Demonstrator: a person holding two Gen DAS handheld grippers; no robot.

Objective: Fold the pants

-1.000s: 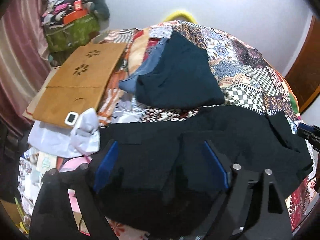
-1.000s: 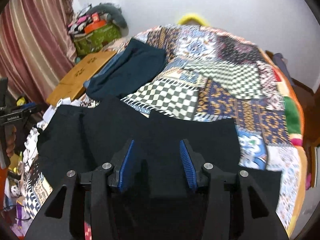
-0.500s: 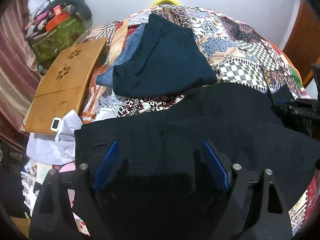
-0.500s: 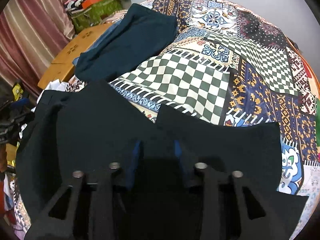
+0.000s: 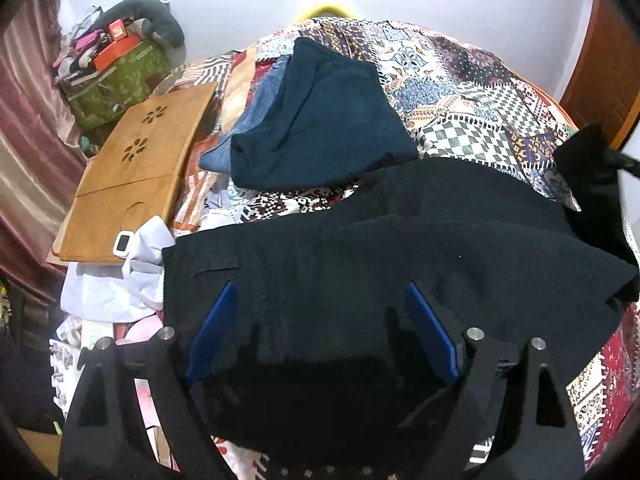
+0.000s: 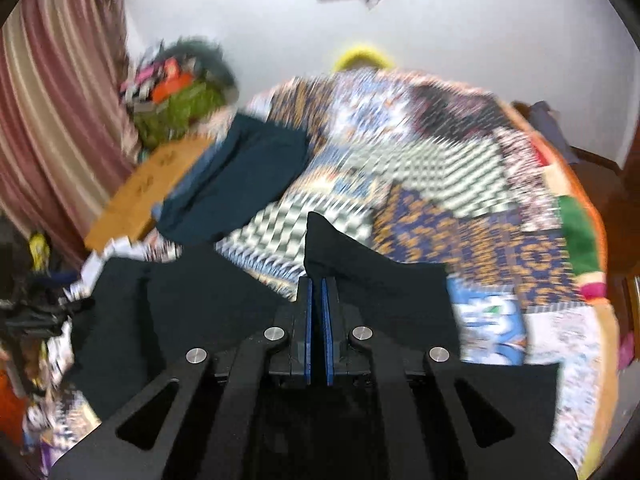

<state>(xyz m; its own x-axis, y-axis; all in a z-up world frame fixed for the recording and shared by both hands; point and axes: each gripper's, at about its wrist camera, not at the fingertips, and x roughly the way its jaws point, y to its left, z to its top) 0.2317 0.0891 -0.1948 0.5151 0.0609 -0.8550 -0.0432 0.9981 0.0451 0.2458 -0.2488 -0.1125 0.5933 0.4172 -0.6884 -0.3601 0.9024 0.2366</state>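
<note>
Black pants point(image 5: 400, 248) lie spread across the near side of the patchwork quilt point(image 5: 460, 92). My left gripper point(image 5: 320, 292) hangs open just above the waist part, its blue pads point(image 5: 212, 332) wide apart with fabric below them. My right gripper point(image 6: 319, 282) is shut on the black pants point(image 6: 200, 300), and a pinched fold point(image 6: 320, 232) rises in a peak above its tips. The right wrist view is blurred by motion. In the left wrist view the lifted cloth point(image 5: 588, 184) hangs at the far right edge.
A folded dark teal garment point(image 5: 320, 120) lies on blue jeans point(image 5: 264, 100) farther up the bed. A wooden lap desk point(image 5: 136, 168), a pale cloth point(image 5: 116, 284) and a green bag point(image 5: 116, 84) crowd the left side. A curtain point(image 6: 60, 120) hangs left.
The right gripper closed on the pants and rose, pulling a fold of cloth up with it. The left gripper drifted a little over the waist and stayed open.
</note>
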